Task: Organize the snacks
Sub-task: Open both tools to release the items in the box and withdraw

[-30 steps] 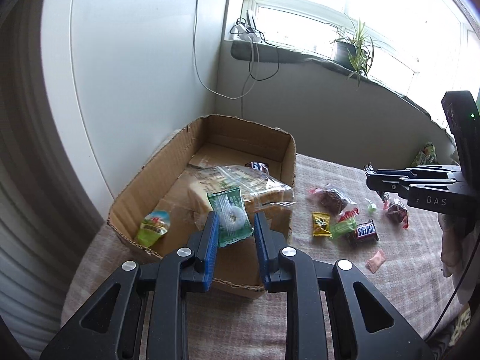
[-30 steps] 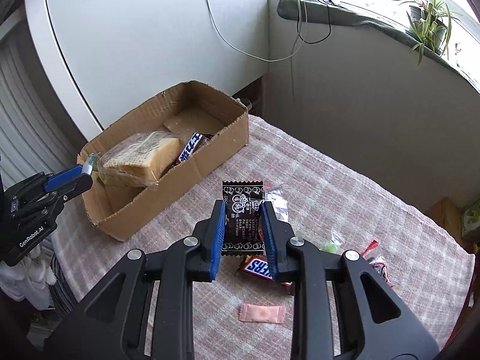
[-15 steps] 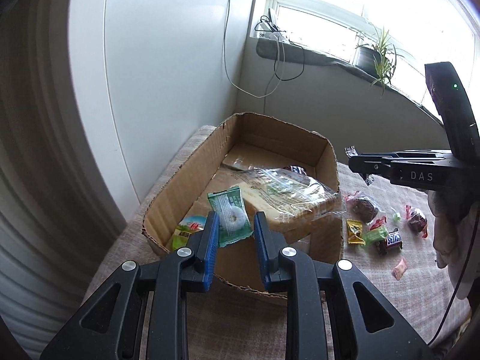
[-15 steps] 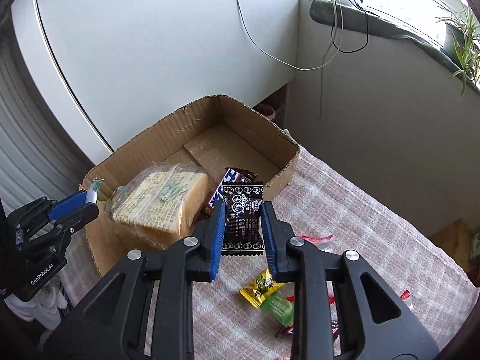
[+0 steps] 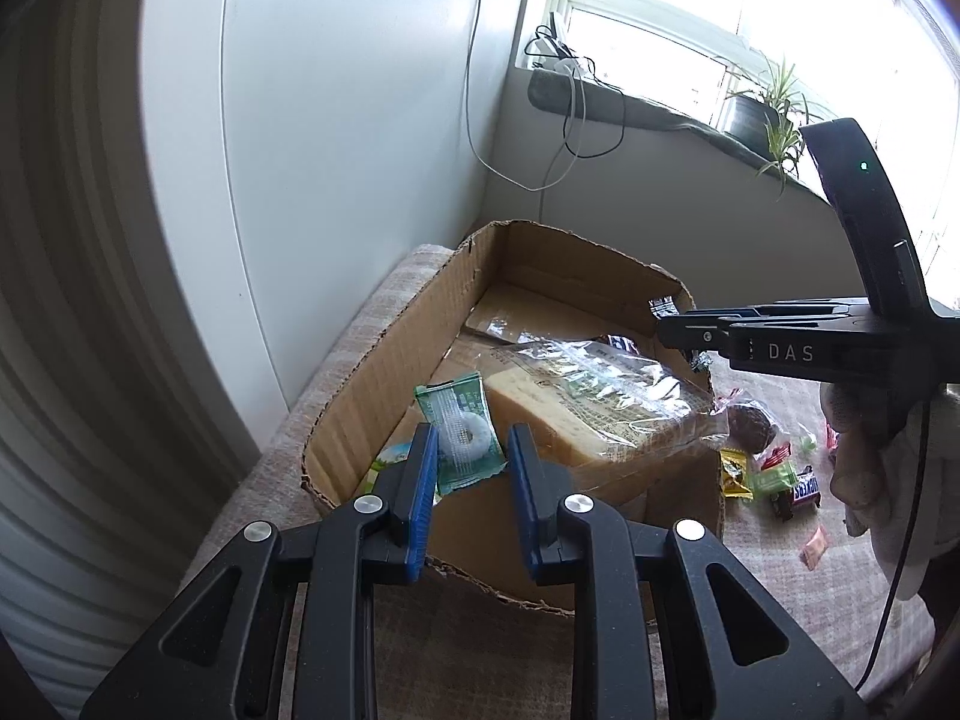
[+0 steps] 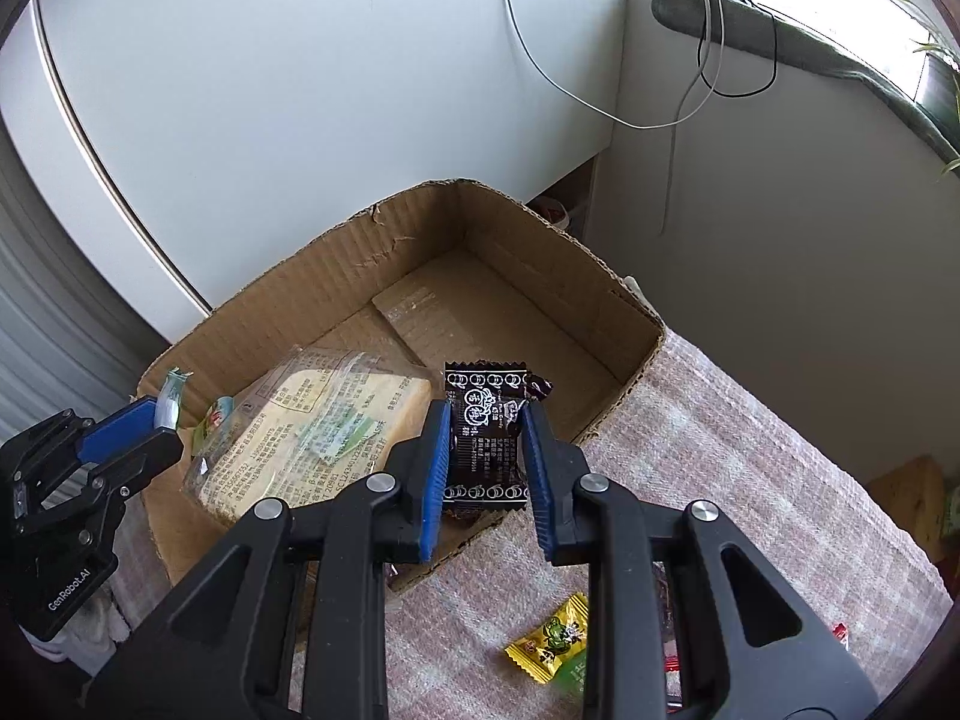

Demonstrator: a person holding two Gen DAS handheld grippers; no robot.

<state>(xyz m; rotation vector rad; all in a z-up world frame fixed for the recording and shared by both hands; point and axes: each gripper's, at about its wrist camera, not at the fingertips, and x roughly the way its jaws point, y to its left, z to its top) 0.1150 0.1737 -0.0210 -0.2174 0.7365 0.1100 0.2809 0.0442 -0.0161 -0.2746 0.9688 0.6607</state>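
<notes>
My left gripper (image 5: 471, 447) is shut on a green candy packet (image 5: 461, 432) with a white ring inside, held over the near end of the cardboard box (image 5: 384, 360). My right gripper (image 6: 486, 432) is shut on a black snack packet (image 6: 487, 432), hanging over the box's (image 6: 540, 258) near wall. Inside the box lie a large clear-wrapped cake (image 6: 312, 426) and a small green-and-white packet (image 5: 384, 459). The left gripper (image 6: 129, 435) shows at the left edge of the right wrist view, and the right gripper (image 5: 666, 324) reaches in from the right of the left wrist view.
The box sits on a checked cloth (image 6: 720, 450). Loose snacks lie right of the box: a yellow candy (image 6: 549, 639), a Snickers bar (image 5: 804, 486), a pink packet (image 5: 815, 547). White wall and cables stand behind; a plant (image 5: 774, 102) is on the windowsill.
Both grippers moved toward and over the box with their packets still held. The right one travelled from above the loose snacks to the box's near wall.
</notes>
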